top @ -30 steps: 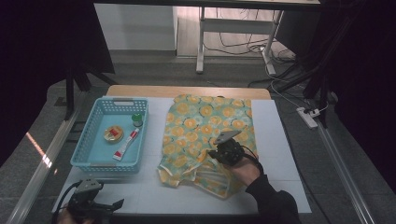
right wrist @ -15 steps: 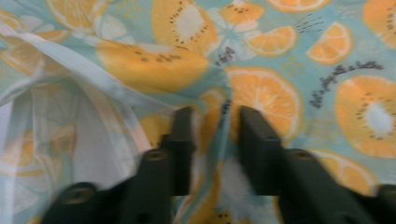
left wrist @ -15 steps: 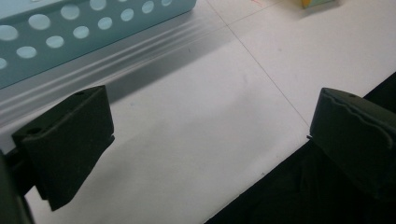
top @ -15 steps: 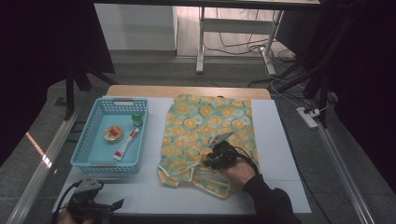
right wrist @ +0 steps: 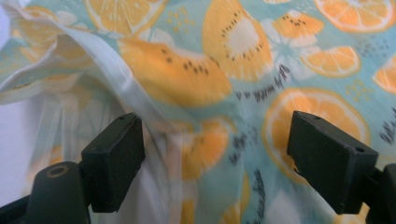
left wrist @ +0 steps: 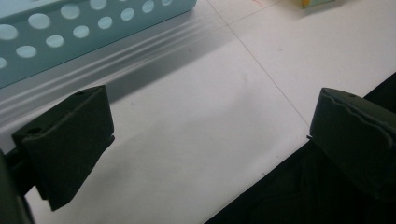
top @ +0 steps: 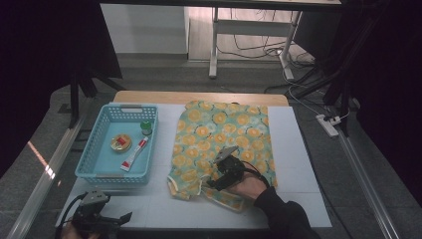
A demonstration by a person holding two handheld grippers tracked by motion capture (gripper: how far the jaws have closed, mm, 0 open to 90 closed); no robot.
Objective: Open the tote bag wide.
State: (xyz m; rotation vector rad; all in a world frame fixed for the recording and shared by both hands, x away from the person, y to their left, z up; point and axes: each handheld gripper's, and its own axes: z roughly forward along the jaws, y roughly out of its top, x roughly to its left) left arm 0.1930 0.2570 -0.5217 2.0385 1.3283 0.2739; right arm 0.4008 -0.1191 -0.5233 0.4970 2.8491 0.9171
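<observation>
- Cloth (top: 221, 144) with orange-slice print lies spread on the white table (top: 298, 164), right of the basket (top: 94, 164); far edge near the table's wooden strip.
- Cloth's near-left part is rumpled, a fold raised there; the rest lies mostly flat.
- Right gripper (top: 219, 181) sits low over the cloth's near part, hand (top: 249, 186) behind it, dark sleeve coming in from the bottom edge.
- Right gripper view: jaws stand wide apart, released, having just been opening; cloth (right wrist: 261, 93) lies under and between them, with a raised fold by the left jaw. Pads not pressing on the fabric; picture a bit blurred.
- Left gripper (top: 112, 219) rests at the table's near-left corner, in front of the basket, well apart from the cloth.
- Left gripper view: jaws spread wide, nothing between them, bare table (left wrist: 201, 116) beneath; basket wall (left wrist: 70, 32) with round holes just ahead, dark sleeve at lower right.
- Basket is light blue and holds a round orange-and-red item (top: 121, 142), a red-and-white tube (top: 134, 153) and a small green-capped jar (top: 146, 128).
- Tube lies slanted, just right of the round item; jar stands beyond it, near the basket's right wall.
</observation>
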